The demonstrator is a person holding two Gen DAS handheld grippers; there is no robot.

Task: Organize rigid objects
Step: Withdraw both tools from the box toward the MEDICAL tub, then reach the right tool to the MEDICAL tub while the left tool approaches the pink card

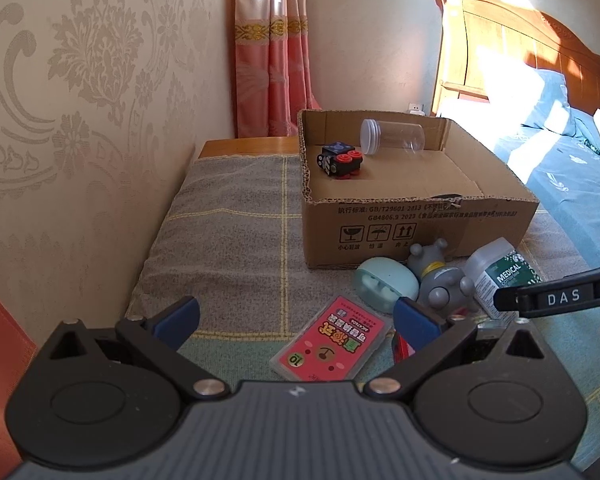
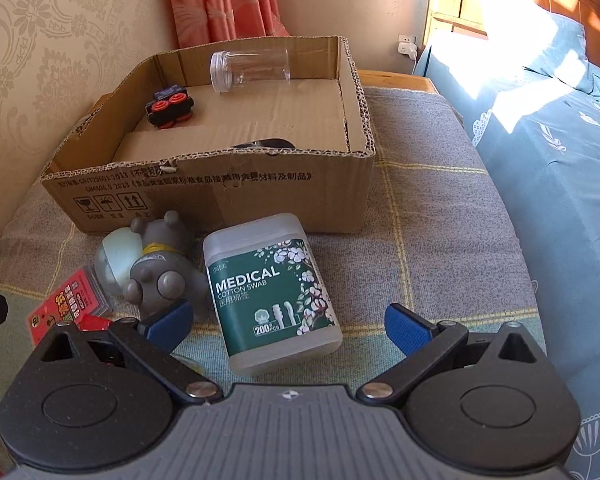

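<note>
An open cardboard box (image 1: 420, 216) (image 2: 204, 196) stands on a cloth-covered table. It holds a clear plastic jar (image 1: 392, 137) (image 2: 250, 70) on its side and a black toy block with red knobs (image 1: 340, 162) (image 2: 170, 108). In front of the box lie a green cotton swab box (image 2: 272, 292) (image 1: 500, 272), a grey toy figure (image 2: 160, 268) (image 1: 440, 280), a pale round case (image 1: 384, 284) (image 2: 118, 260) and a pink card pack (image 1: 332, 344) (image 2: 68, 300). My left gripper (image 1: 296, 316) is open above the card pack. My right gripper (image 2: 288, 324) is open around the swab box's near end.
A patterned wall is at the left, a pink curtain (image 1: 272, 48) behind. A bed with blue bedding (image 1: 572, 168) (image 2: 548, 152) and a wooden headboard lies at the right. A small red item (image 2: 94, 324) lies by the card pack. The grey checked cloth (image 1: 236, 216) covers the table.
</note>
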